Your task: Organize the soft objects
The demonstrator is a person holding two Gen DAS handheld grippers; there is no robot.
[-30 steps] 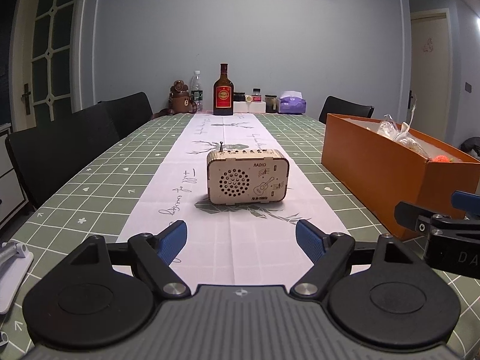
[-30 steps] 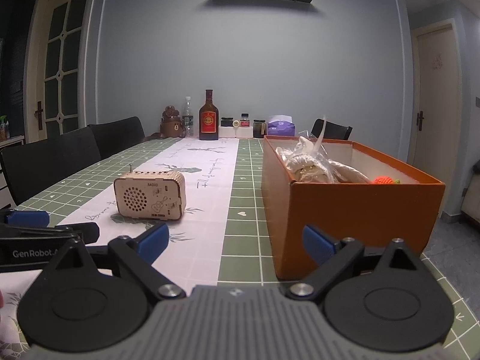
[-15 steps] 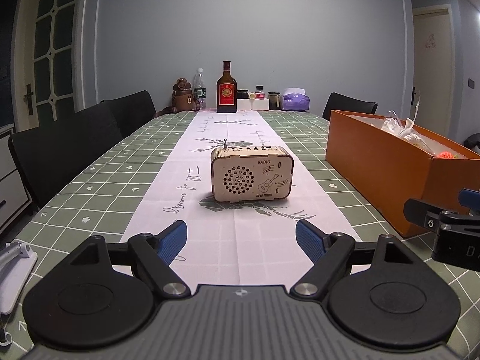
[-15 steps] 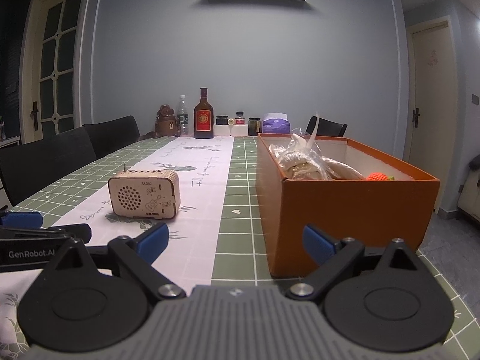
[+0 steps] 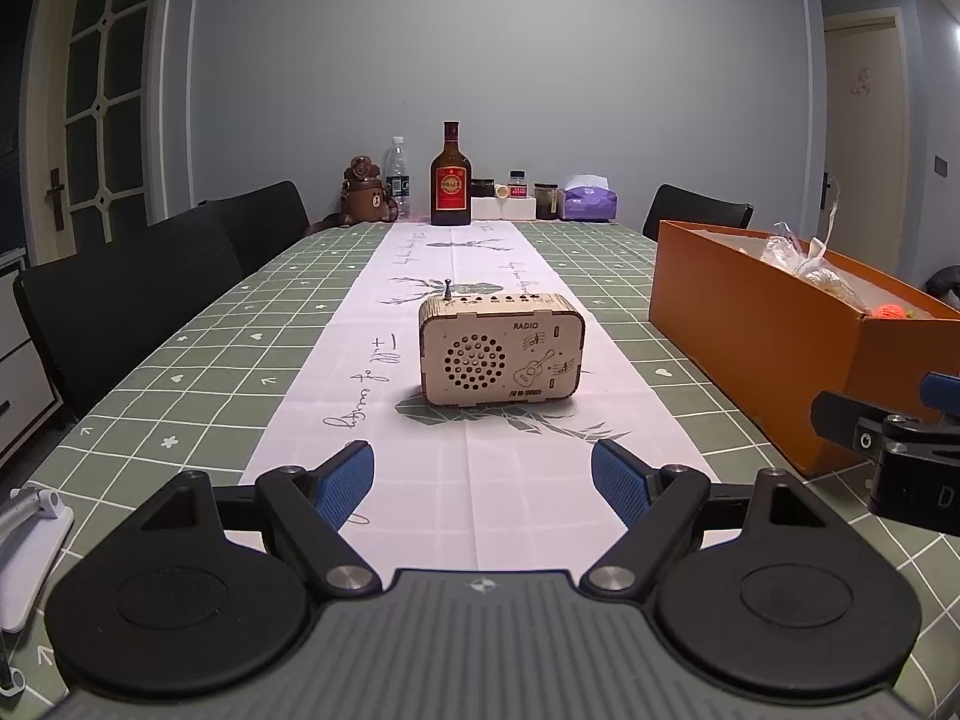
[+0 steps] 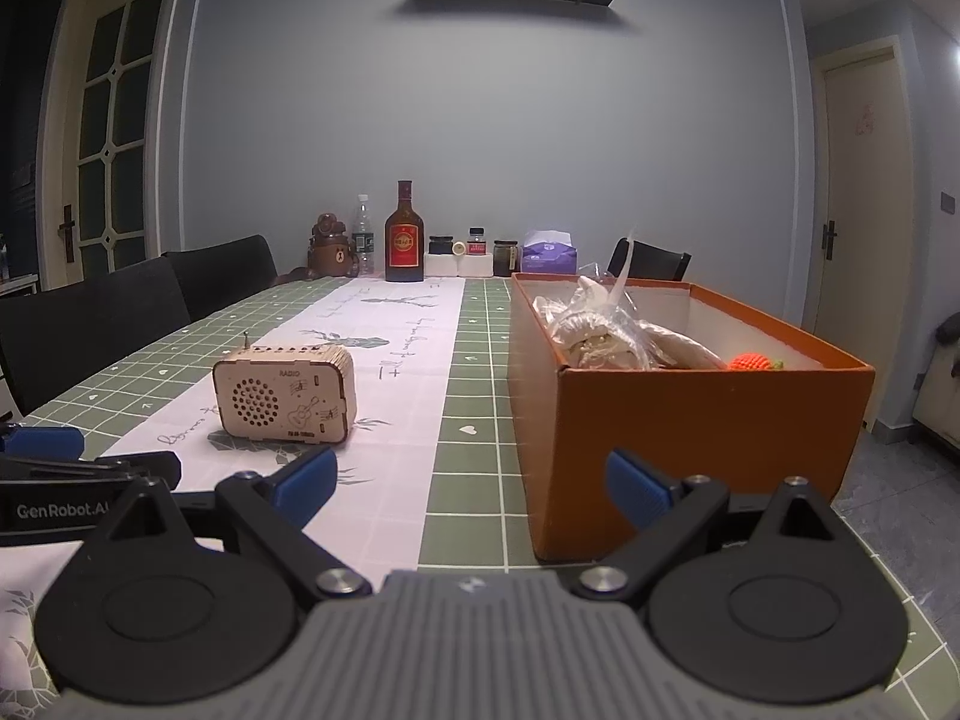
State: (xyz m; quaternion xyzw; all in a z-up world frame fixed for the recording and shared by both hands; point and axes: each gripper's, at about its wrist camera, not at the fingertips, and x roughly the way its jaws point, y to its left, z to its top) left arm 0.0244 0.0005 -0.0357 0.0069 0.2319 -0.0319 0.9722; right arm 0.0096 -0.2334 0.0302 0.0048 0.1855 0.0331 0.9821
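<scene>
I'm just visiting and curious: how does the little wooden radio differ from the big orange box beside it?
The wooden radio is small, pale and closed; the orange box is far larger, open-topped and holds bagged items. The radio sits on the white runner, the box on green checked cloth. Both rest on the table.

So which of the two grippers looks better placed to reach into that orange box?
Probably the right gripper: it is open and empty, with the orange box right ahead. The left gripper, also open, faces the wooden radio.

The wooden radio [image 6: 284,395] now sits lower and larger in the right wrist view, nearer the right claw [image 6: 471,480]; likewise the orange box [image 6: 690,420].
</scene>
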